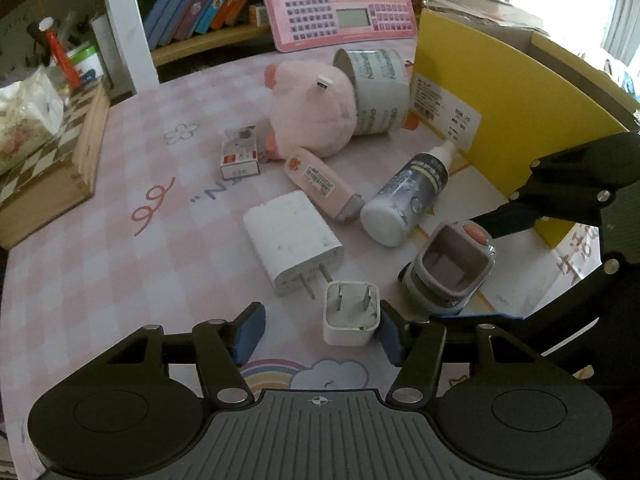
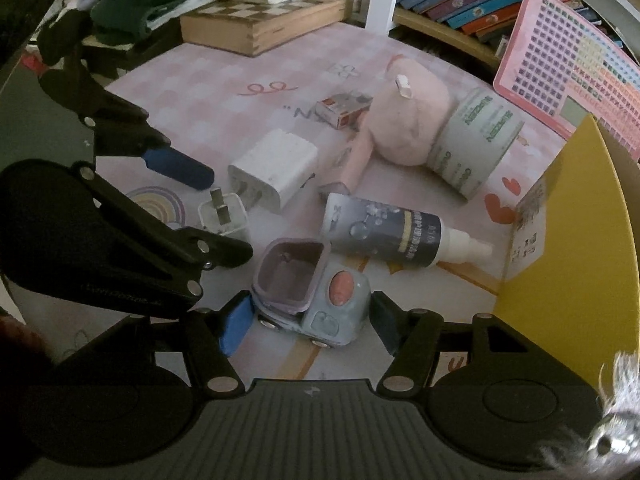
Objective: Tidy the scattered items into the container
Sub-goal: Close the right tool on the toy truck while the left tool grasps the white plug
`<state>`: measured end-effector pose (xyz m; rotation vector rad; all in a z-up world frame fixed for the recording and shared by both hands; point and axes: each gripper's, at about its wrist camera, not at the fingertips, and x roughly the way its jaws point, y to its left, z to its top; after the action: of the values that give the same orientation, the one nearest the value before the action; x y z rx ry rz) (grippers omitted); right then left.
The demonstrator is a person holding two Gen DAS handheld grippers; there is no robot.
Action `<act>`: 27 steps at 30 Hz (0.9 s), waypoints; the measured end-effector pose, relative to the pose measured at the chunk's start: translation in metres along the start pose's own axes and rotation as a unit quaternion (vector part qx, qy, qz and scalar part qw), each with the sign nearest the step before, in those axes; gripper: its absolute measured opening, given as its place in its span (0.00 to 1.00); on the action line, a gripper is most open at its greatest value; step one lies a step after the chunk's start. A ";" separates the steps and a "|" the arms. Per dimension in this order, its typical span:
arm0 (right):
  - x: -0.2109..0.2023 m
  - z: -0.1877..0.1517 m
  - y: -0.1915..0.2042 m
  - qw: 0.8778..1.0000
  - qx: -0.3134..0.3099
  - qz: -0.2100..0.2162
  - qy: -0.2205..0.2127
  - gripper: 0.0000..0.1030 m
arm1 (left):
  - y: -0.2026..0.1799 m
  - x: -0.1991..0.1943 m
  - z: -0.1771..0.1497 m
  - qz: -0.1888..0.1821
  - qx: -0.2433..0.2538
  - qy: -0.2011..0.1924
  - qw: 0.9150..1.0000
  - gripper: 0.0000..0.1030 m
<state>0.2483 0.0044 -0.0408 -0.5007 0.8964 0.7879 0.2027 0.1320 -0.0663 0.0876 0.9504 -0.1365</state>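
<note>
The left gripper point(image 1: 320, 330) is held spread around the small white plug adapter point(image 1: 351, 312); the right gripper point(image 2: 310, 328), also unclenched, is set astride the toy truck point(image 2: 310, 290) beside the yellow container point(image 2: 568, 248).

The tabletop mat point(image 1: 120, 184) is pale pink and white check, printed with a rainbow, red squiggles and hearts. On it lie two plain white plastic chargers point(image 1: 294, 242) point(image 1: 351, 314), a soft pink plush toy point(image 1: 316, 108), a pink tube with an orange face print point(image 1: 320, 184), a grey-and-navy spray bottle with a white cap point(image 1: 408, 196), and a grey-blue toy truck with an orange-pink button point(image 2: 312, 292). The box wall point(image 1: 508, 100) is bright yellow. Both grippers' pads point(image 1: 250, 332) point(image 2: 236, 326) are blue
</note>
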 end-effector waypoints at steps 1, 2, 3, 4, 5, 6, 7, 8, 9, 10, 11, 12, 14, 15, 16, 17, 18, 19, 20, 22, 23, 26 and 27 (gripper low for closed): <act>0.000 0.000 0.000 1.000 0.000 0.001 -0.001 0.60 | 0.000 0.000 0.000 -0.002 0.002 -0.002 1.000 0.50; 0.000 0.000 0.000 1.000 -0.001 0.001 -0.002 0.59 | -0.001 -0.001 -0.001 -0.003 0.005 -0.004 1.000 0.41; -0.001 0.000 0.001 1.000 -0.001 0.001 -0.003 0.59 | -0.002 -0.001 0.000 -0.005 0.007 -0.004 1.000 0.30; -0.001 -0.001 0.001 1.000 -0.001 0.000 -0.004 0.59 | -0.002 -0.002 0.000 -0.006 0.008 -0.003 1.000 0.24; -0.001 -0.001 0.001 1.000 -0.001 -0.001 -0.004 0.59 | -0.002 -0.004 0.001 -0.005 0.009 -0.002 1.000 0.24; -0.002 -0.001 0.001 1.000 -0.001 -0.004 -0.005 0.59 | -0.001 -0.005 0.001 -0.006 0.006 -0.002 1.000 0.24; -0.004 -0.002 0.001 1.000 -0.001 -0.007 -0.007 0.59 | 0.001 -0.007 0.000 -0.008 0.001 -0.004 1.000 0.24; -0.006 -0.002 0.001 1.000 0.001 -0.009 -0.011 0.59 | 0.003 -0.010 -0.001 -0.009 -0.004 -0.008 1.000 0.24; -0.008 -0.003 0.001 1.000 0.003 -0.011 -0.015 0.59 | 0.004 -0.014 -0.001 -0.007 -0.009 -0.013 1.000 0.24; -0.009 -0.003 0.001 1.000 0.004 -0.012 -0.018 0.59 | 0.006 -0.017 -0.001 -0.004 -0.013 -0.018 1.000 0.24; -0.011 -0.003 0.001 1.000 0.005 -0.013 -0.020 0.59 | 0.007 -0.021 0.000 -0.002 -0.016 -0.023 1.000 0.24; -0.013 -0.003 0.001 1.000 0.005 -0.011 -0.022 0.59 | 0.008 -0.024 0.000 -0.001 -0.019 -0.028 0.999 0.24; -0.016 -0.003 0.002 1.000 0.005 -0.008 -0.026 0.59 | 0.010 -0.030 -0.001 -0.001 -0.024 -0.036 0.999 0.24; -0.018 -0.004 0.003 1.000 0.005 -0.006 -0.029 0.59 | 0.010 -0.033 -0.001 -0.003 -0.026 -0.039 0.999 0.24; -0.021 -0.004 0.003 0.999 0.004 -0.005 -0.032 0.59 | 0.010 -0.036 -0.002 -0.004 -0.028 -0.042 0.999 0.24; -0.023 -0.004 0.004 0.999 0.003 -0.005 -0.035 0.59 | 0.010 -0.038 -0.002 -0.002 -0.029 -0.045 0.999 0.24; -0.026 -0.005 0.005 0.999 0.004 -0.003 -0.039 0.59 | 0.010 -0.040 -0.002 0.001 -0.030 -0.047 0.998 0.24; -0.029 -0.005 0.006 0.999 0.005 -0.002 -0.044 0.59 | 0.010 -0.042 -0.003 0.004 -0.030 -0.050 0.998 0.24; -0.031 -0.005 0.006 0.999 0.007 0.000 -0.049 0.59 | 0.011 -0.044 -0.004 0.006 -0.032 -0.052 0.998 0.24; -0.037 -0.006 0.007 0.998 0.012 0.003 -0.057 0.59 | 0.013 -0.049 -0.004 0.008 -0.038 -0.059 0.997 0.24; -0.040 -0.007 0.007 0.998 0.015 0.005 -0.060 0.59 | 0.014 -0.052 -0.004 0.009 -0.041 -0.063 0.997 0.24; -0.048 -0.007 0.007 0.997 0.021 0.005 -0.069 0.59 | 0.015 -0.062 -0.004 0.012 -0.045 -0.076 0.996 0.24; -0.052 -0.007 0.007 0.997 0.022 0.005 -0.072 0.59 | 0.015 -0.066 -0.004 0.012 -0.046 -0.081 0.996 0.24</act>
<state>0.2194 -0.0161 -0.0015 -0.3961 0.7805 0.8023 0.1643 0.1526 -0.0144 0.0036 0.7919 -0.0761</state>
